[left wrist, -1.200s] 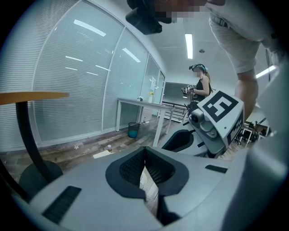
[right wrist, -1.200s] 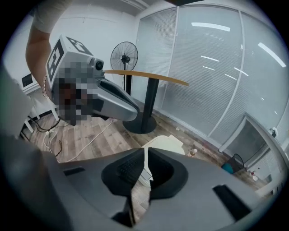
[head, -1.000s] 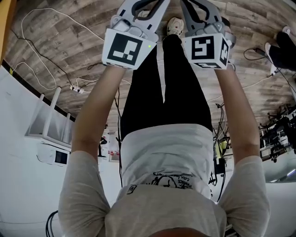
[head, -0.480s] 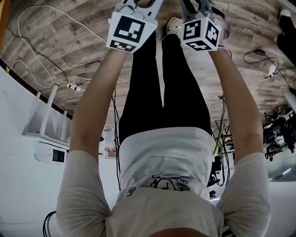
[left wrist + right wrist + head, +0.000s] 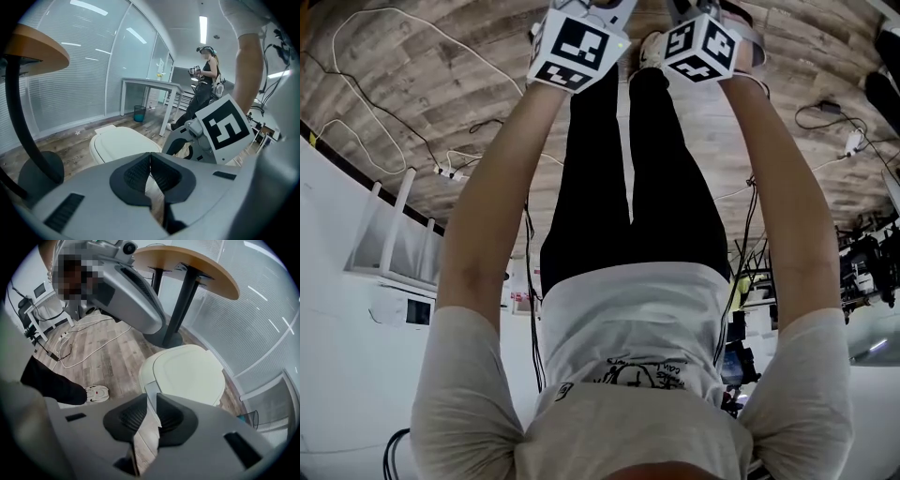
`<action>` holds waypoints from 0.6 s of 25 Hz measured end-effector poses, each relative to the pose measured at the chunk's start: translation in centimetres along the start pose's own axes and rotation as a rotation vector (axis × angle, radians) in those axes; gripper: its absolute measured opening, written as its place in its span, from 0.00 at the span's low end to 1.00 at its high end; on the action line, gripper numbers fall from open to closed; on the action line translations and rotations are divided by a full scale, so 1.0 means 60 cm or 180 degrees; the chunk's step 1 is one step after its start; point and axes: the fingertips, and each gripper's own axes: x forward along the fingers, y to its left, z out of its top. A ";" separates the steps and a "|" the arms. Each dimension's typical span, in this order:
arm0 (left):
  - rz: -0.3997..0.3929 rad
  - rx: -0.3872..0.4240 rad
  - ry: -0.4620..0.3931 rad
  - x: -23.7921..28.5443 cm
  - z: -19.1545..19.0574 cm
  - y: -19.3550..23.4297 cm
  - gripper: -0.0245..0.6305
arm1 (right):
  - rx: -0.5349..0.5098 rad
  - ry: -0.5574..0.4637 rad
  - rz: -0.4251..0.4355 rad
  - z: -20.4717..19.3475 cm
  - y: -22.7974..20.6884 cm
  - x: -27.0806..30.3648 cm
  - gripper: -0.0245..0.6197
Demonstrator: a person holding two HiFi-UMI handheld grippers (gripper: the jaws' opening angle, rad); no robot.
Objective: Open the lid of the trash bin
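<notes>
The trash bin (image 5: 123, 143) is low, cream-white and rounded, and it stands on the wood floor with its lid down flat. The same bin (image 5: 188, 373) shows in the right gripper view, just beyond the jaws. My left gripper (image 5: 150, 157) is shut, pads touching, with nothing in it, and hangs short of the bin's near side. My right gripper (image 5: 152, 398) is all but shut, a thin slit between its pads, with nothing held. In the head view only the left marker cube (image 5: 578, 44) and the right marker cube (image 5: 701, 45) show, at the top edge; the bin is hidden there.
A round orange-topped table (image 5: 187, 261) on a dark pedestal (image 5: 165, 336) stands right behind the bin. White cables (image 5: 70, 345) trail over the floor. Farther off are a white table (image 5: 150, 86), a small blue basket (image 5: 139, 112) and another person (image 5: 204, 86).
In the head view both arms have stretched further out: the two marker cubes moved up to the top edge and tilted. Both grippers stay shut and hold nothing.
</notes>
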 end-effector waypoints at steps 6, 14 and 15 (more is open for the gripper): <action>0.0075 -0.0005 0.0117 0.014 -0.011 0.011 0.07 | -0.0231 0.0119 0.0088 -0.010 0.004 0.028 0.15; 0.0054 -0.0034 0.0115 0.011 -0.013 0.012 0.07 | -0.0383 0.0228 0.0160 -0.016 0.005 0.041 0.13; 0.0054 -0.0027 0.0134 0.010 -0.016 0.011 0.07 | -0.0430 0.0234 0.0165 -0.017 0.006 0.042 0.12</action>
